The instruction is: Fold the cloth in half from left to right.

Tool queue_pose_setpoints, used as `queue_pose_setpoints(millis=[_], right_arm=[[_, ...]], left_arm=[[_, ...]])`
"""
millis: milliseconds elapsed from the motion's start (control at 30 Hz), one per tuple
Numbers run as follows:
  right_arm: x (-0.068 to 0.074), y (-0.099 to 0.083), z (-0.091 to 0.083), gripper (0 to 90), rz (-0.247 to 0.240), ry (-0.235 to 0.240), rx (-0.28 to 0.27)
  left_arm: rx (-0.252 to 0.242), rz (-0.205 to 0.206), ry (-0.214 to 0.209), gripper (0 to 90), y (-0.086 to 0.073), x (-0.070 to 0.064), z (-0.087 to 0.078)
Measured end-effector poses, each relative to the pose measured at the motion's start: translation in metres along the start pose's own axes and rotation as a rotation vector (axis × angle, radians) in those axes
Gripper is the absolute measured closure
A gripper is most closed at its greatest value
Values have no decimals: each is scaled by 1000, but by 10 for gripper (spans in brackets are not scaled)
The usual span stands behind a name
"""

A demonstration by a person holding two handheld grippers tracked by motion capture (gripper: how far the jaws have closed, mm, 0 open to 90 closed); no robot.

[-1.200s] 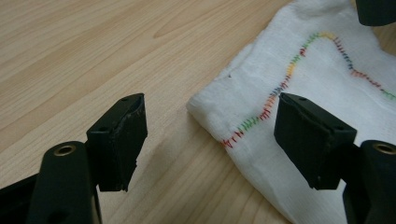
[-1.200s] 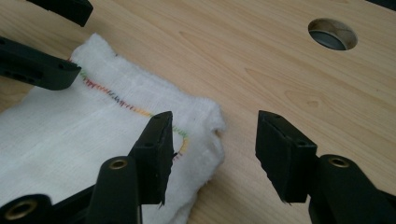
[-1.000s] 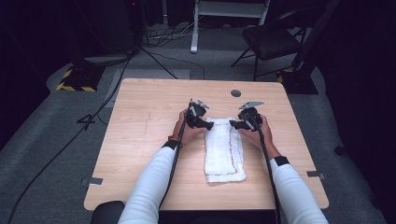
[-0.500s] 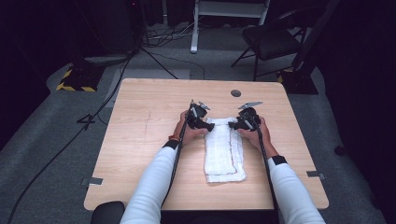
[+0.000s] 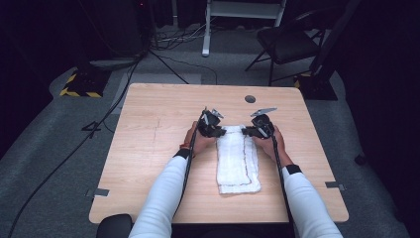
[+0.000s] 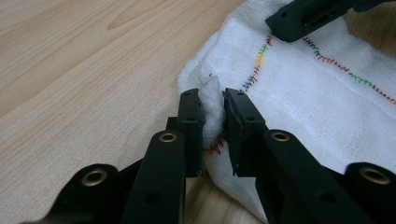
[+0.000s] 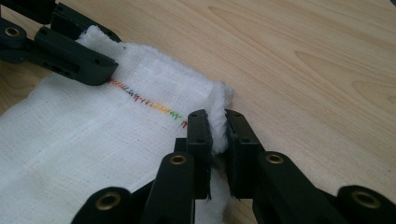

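At the far end of the white towel (image 5: 237, 158), which lay folded on the bench (image 5: 148, 148), the left hand-held gripper (image 6: 213, 116) and right hand-held gripper (image 7: 218, 135) each pinched a corner; lifting both evenly would keep the fold square.

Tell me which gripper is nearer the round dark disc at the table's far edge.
Right. The right gripper sits just below the disc, slightly nearer the person; the left gripper lies farther off to the disc's left, across the white cloth.

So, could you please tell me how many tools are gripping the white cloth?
2. The left tool pinches the white cloth at its far left corner; the right tool pinches its far right corner.
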State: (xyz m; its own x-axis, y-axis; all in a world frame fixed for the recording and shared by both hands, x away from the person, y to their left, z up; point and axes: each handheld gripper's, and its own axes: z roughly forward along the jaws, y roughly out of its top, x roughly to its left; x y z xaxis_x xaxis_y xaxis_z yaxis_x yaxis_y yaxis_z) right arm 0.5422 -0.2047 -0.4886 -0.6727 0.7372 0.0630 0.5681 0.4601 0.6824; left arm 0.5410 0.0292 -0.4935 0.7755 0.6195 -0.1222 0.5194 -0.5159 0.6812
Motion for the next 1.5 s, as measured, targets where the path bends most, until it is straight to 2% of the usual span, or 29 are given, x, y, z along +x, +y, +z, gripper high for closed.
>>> queue_pose_setpoints(millis=[167,300,333,600,800,967,1267,1500], right_arm=[[3,5,1,838,-8,-5,-11],[9,12,2,840,-22,-14,-37],[10,14,1,840,-29,-17,-46],[22,36,-6,842,-60,-46,-114],[31,51,-9,844,-86,-72,-151],[34,58,-13,845,-96,-87,-171],[26,58,-24,846,-82,-91,-196],[22,54,-34,846,-86,-70,-216]], left_arm=[[6,24,38,811,2,4,-5],[-19,15,70,817,4,10,-13],[-22,24,83,818,4,12,-17],[-66,33,123,819,10,19,-39],[-78,41,197,820,18,22,-48],[-88,50,219,820,24,22,-53],[-124,65,224,820,37,15,-55],[-162,70,176,819,32,13,-59]])
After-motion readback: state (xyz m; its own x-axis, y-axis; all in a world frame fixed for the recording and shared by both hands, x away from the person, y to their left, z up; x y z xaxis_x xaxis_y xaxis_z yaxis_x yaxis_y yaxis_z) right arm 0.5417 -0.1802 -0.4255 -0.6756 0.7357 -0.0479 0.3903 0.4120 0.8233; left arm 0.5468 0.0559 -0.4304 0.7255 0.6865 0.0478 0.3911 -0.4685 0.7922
